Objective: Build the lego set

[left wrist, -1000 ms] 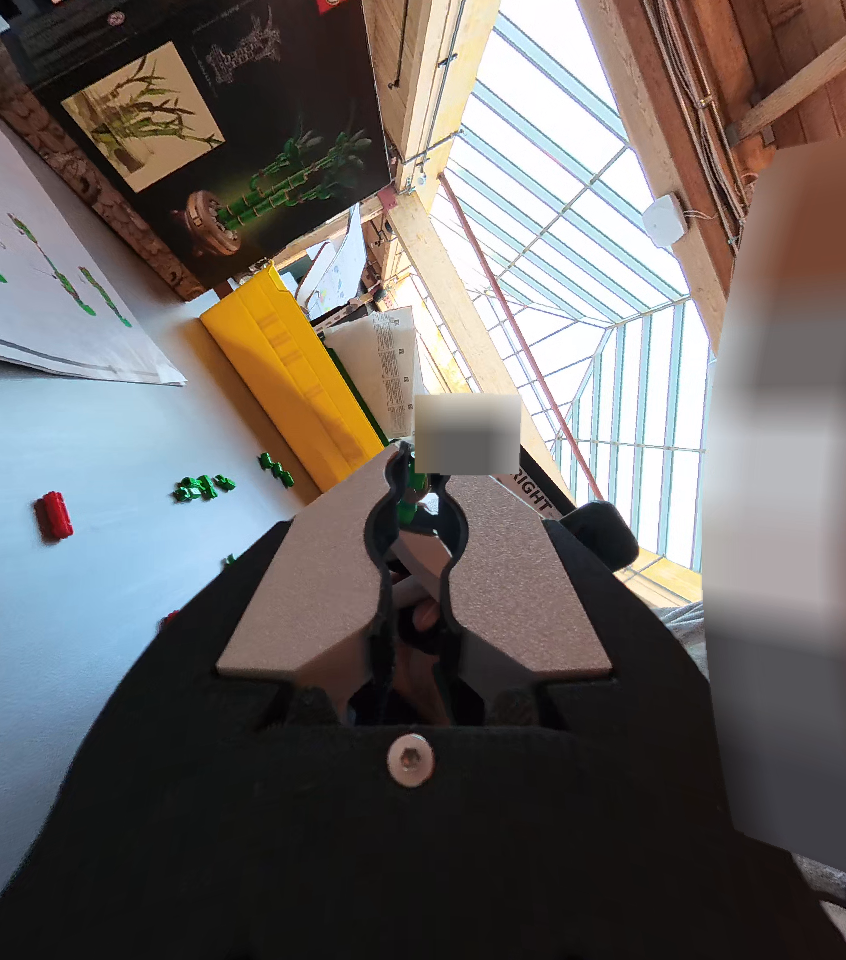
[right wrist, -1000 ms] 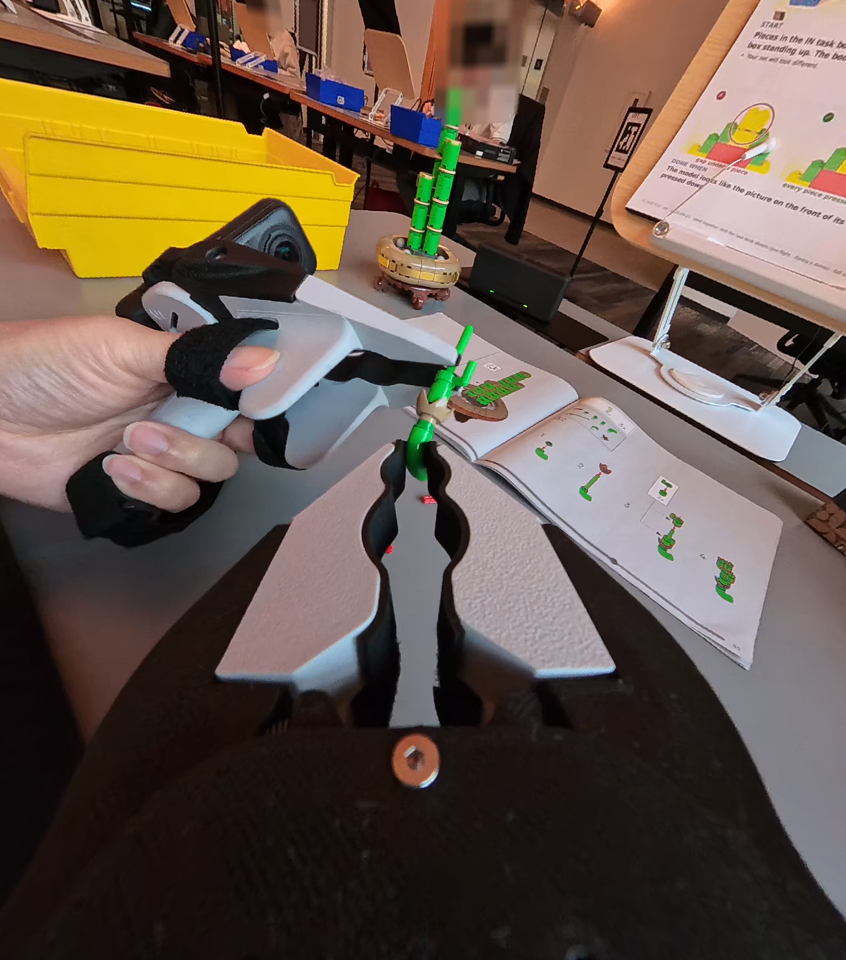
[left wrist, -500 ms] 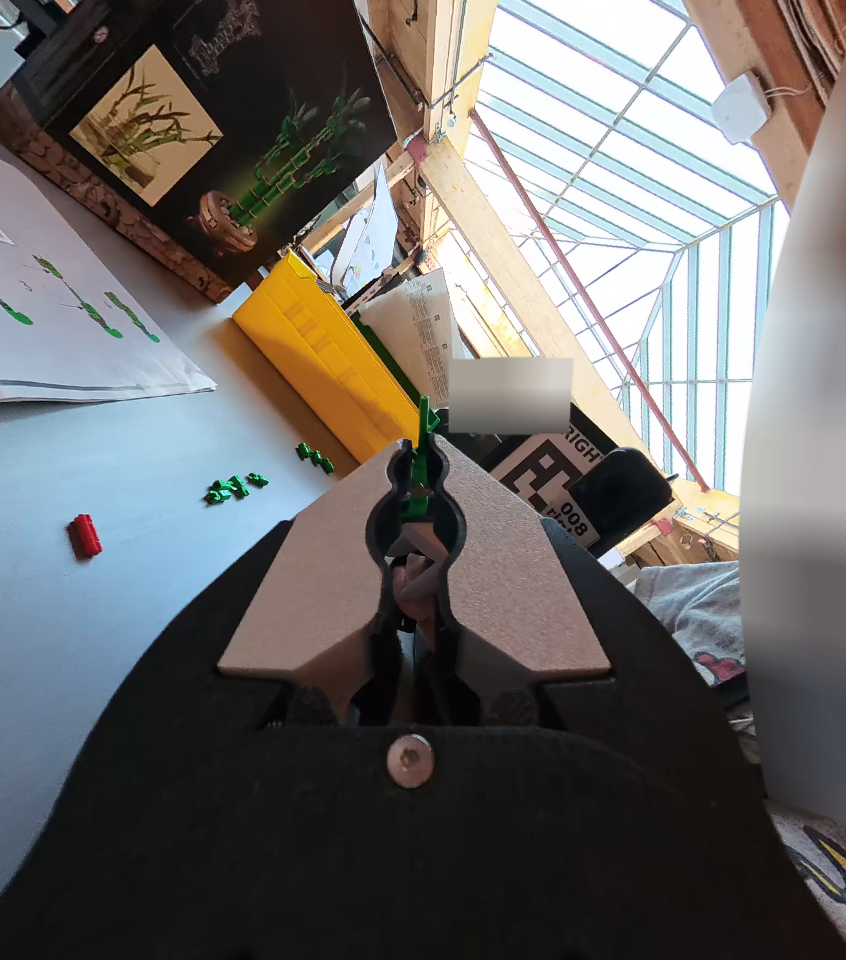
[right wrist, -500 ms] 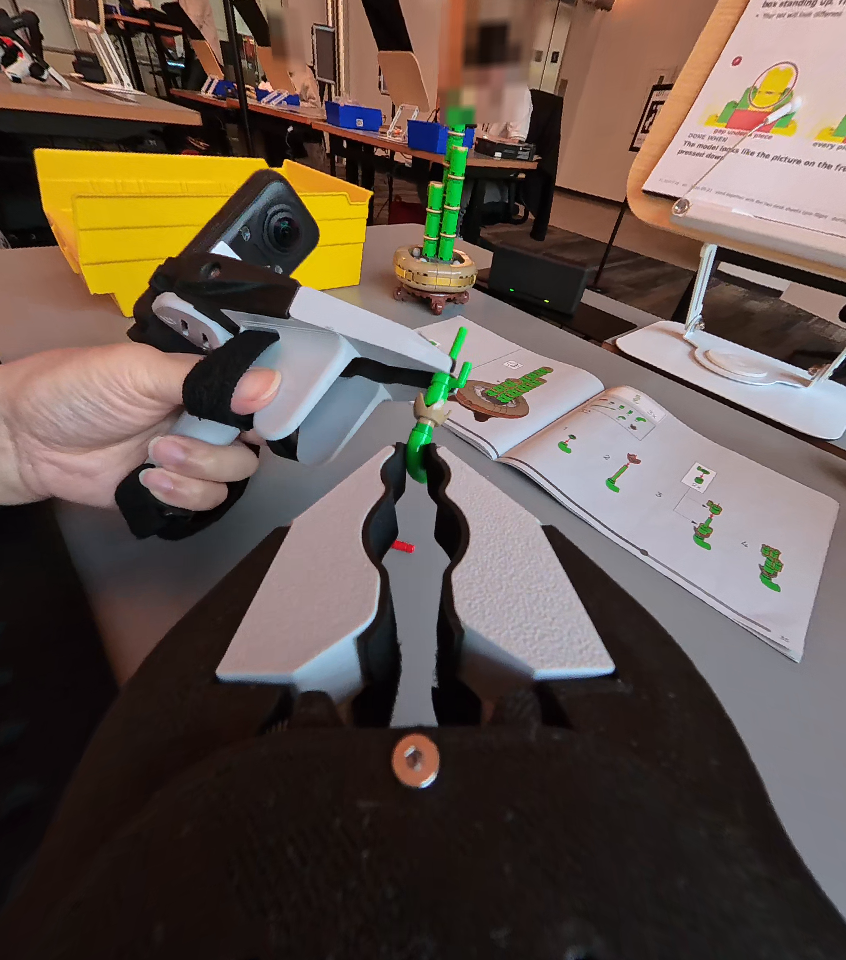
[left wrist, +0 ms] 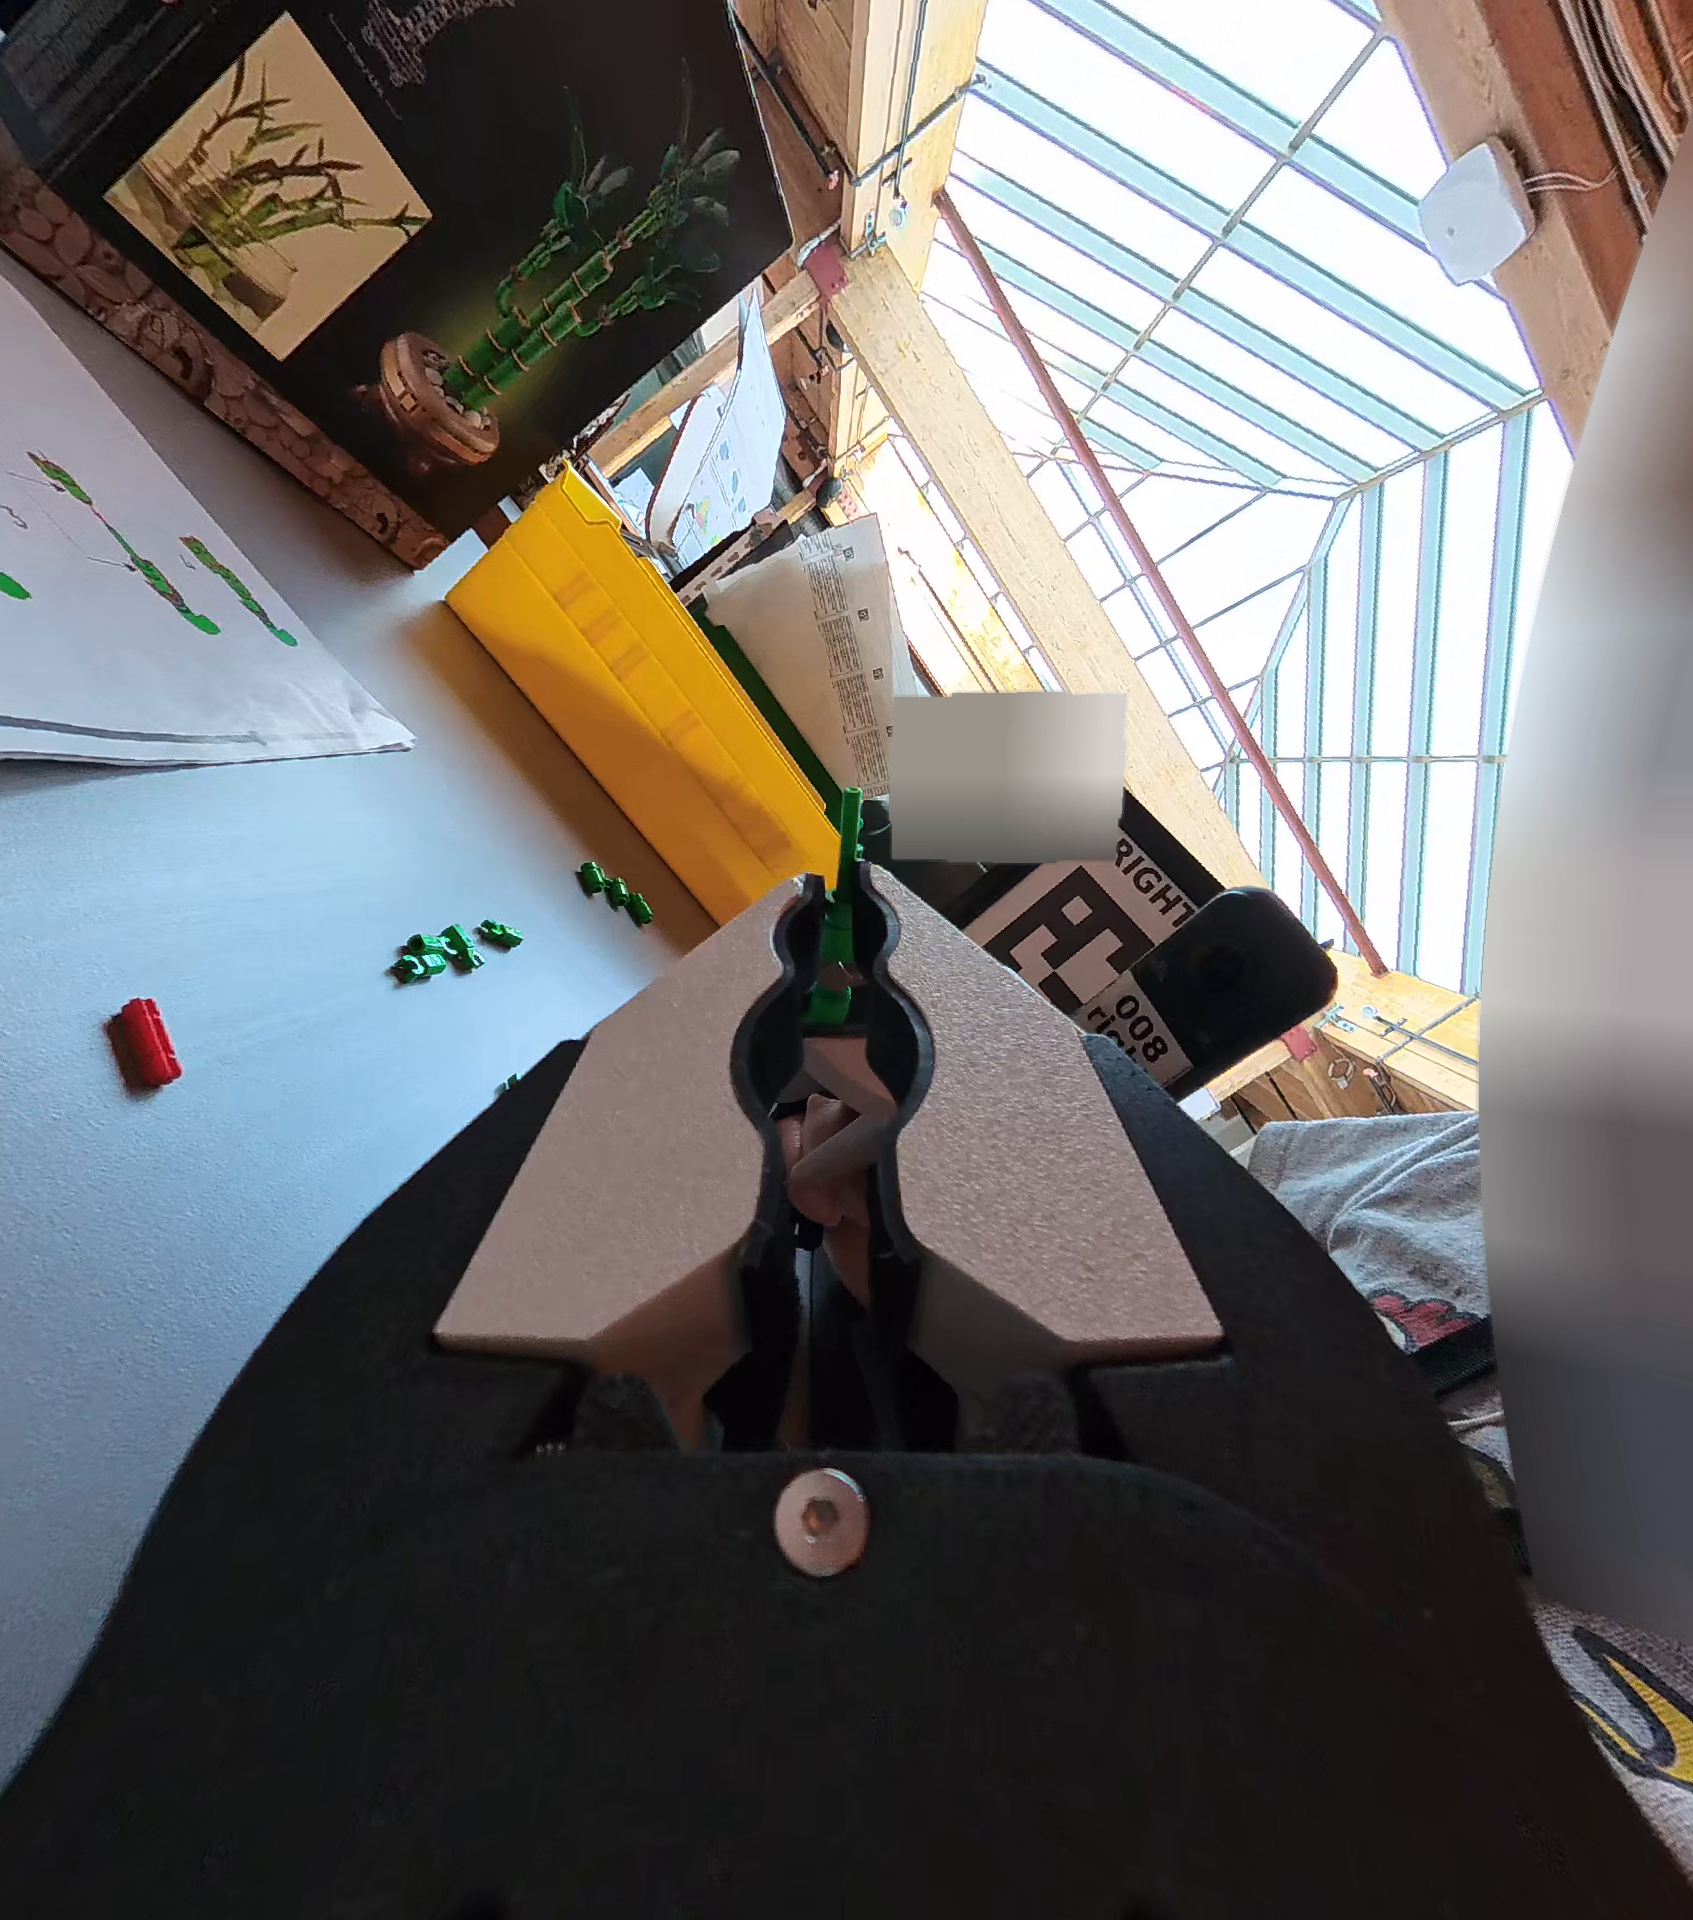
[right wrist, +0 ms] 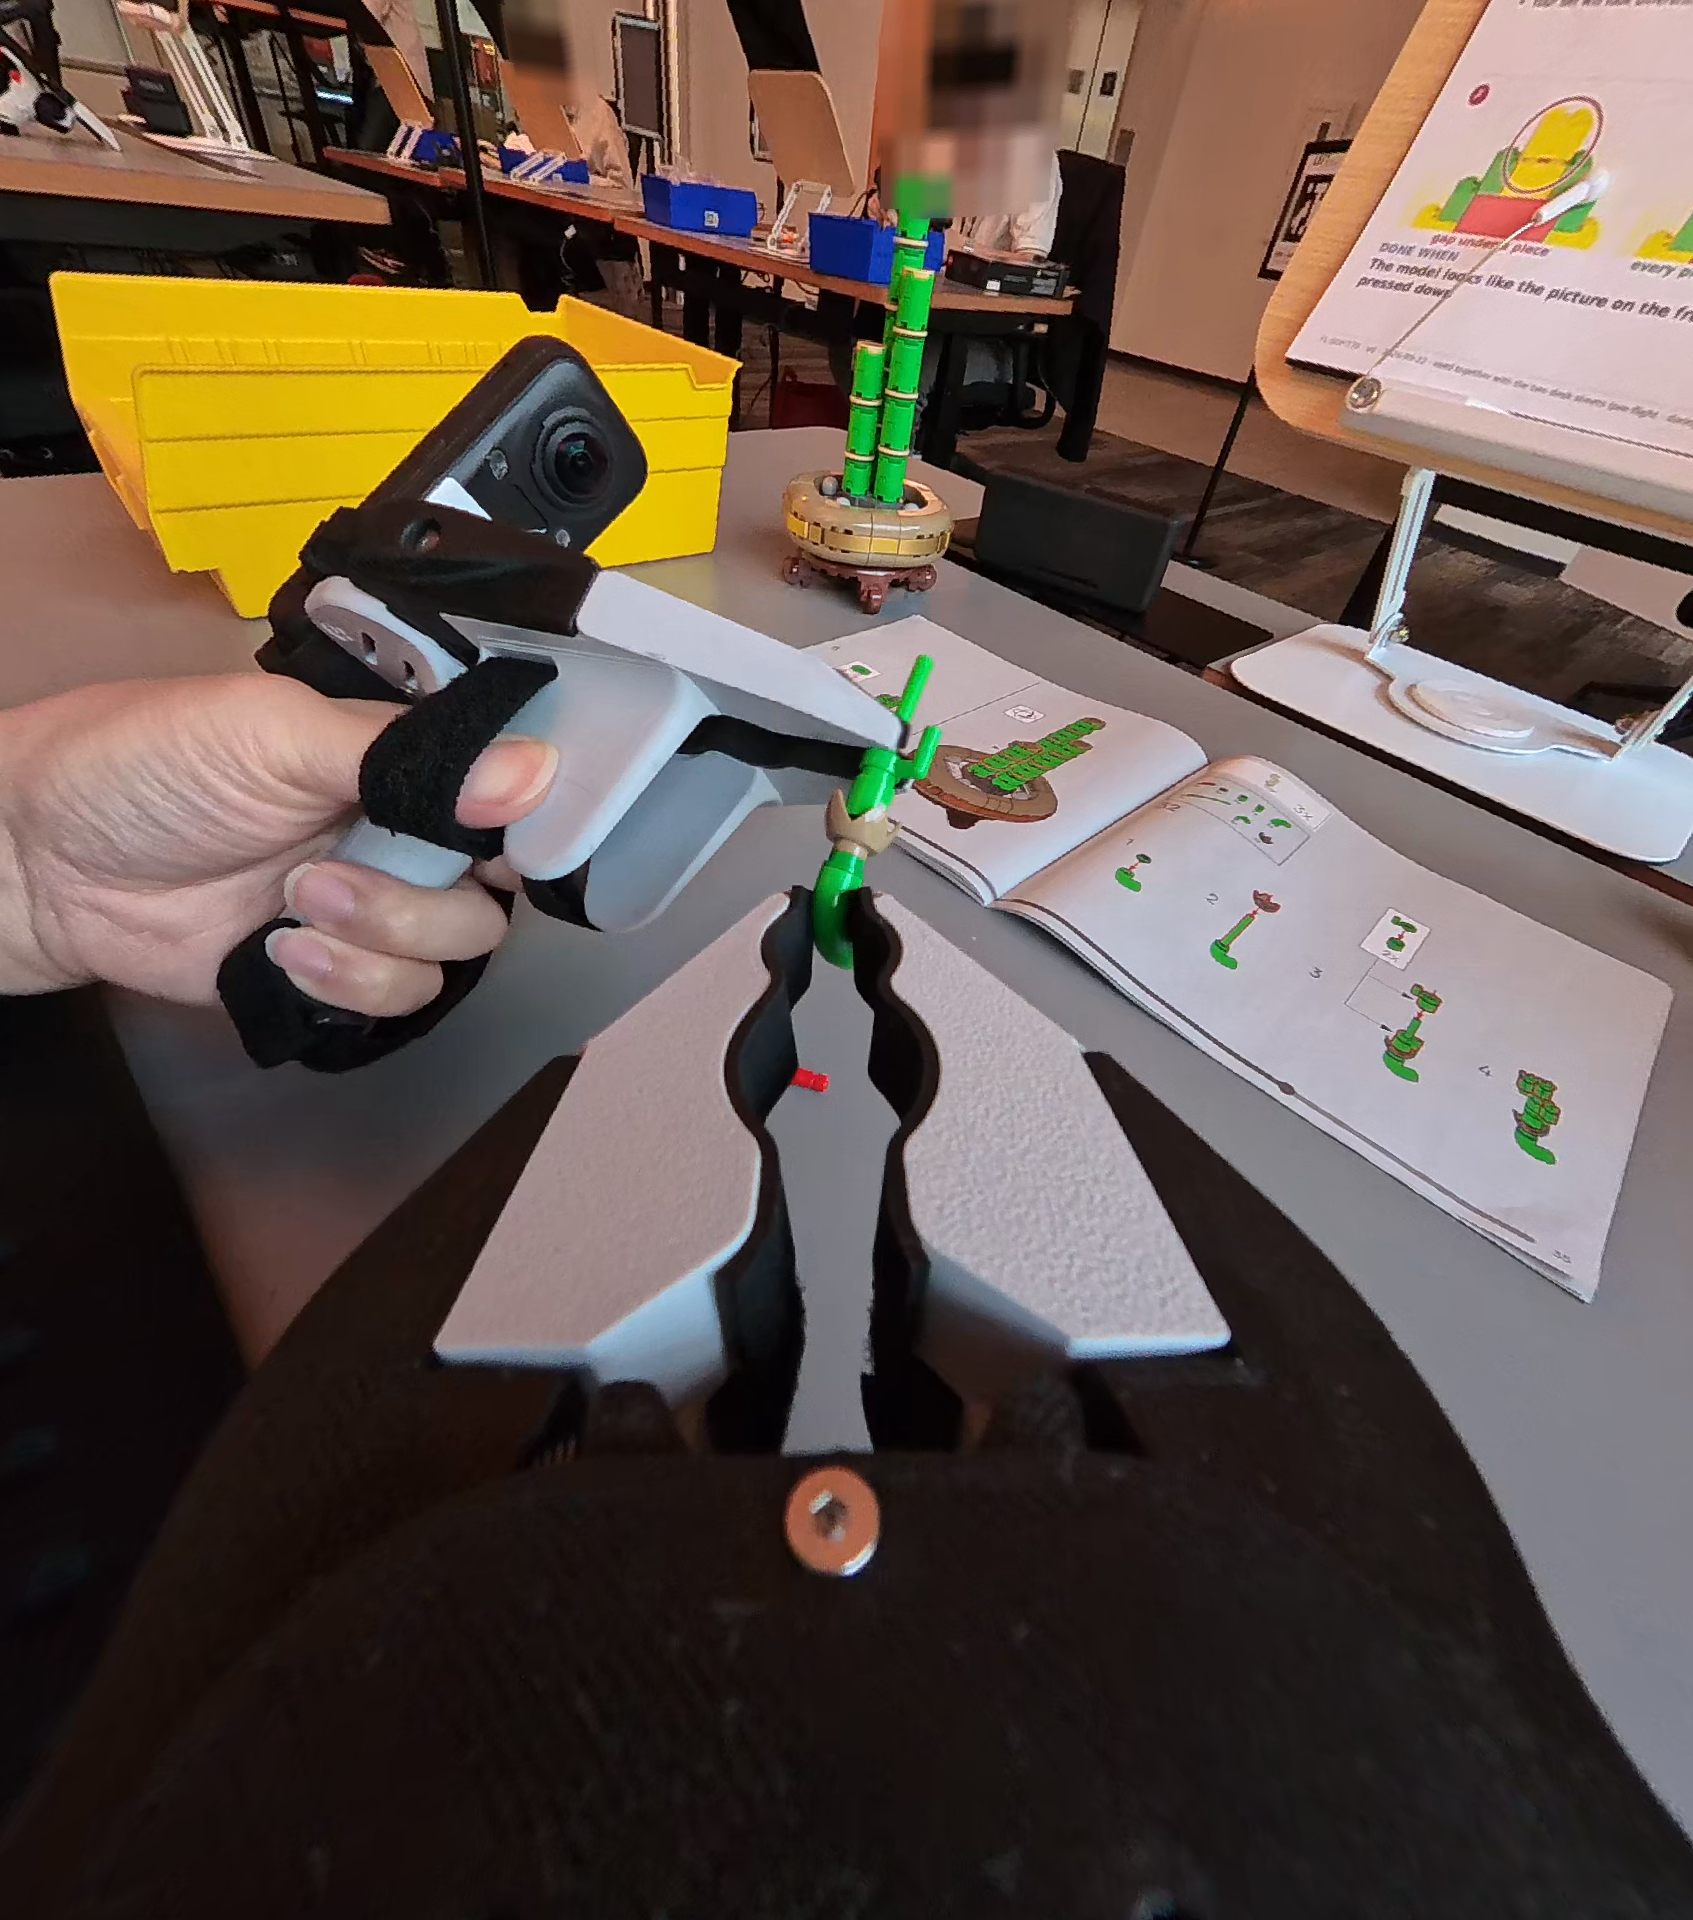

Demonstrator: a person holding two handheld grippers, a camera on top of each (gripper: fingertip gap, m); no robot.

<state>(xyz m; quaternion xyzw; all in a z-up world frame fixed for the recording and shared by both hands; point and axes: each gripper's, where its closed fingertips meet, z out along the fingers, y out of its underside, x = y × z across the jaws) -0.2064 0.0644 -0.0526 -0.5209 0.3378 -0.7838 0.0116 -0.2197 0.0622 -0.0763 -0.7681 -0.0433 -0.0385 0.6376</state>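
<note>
Clearly, in the left wrist view, the left tongs [left wrist: 834,914] are closed on the upper end of a thin green stem piece [left wrist: 840,914], whose tip pokes out past the fingertips. They are tipped up toward the skylight, probably so the stem is lifted clear of the worktop [left wrist: 146,1195] for joining in mid-air. Loose green bits [left wrist: 447,948] and a red brick [left wrist: 143,1042] lie below on the worktop, near a yellow bin [left wrist: 634,727] and the set's box [left wrist: 385,208].

From the right wrist view, the right tongs [right wrist: 834,925] are nearly closed, pinching the curved green hook at the stem piece's [right wrist: 857,831] lower end — so each tool holds one end, likely to steady it while parts seat. The stem is slim and bright green, with a tan collar midway and small side shoots near the top, tilted slightly. Behind it the open instruction booklet [right wrist: 1289,987] lies flat, and the part-built bamboo model [right wrist: 873,457] stands upright farther back on the worktop.
</note>
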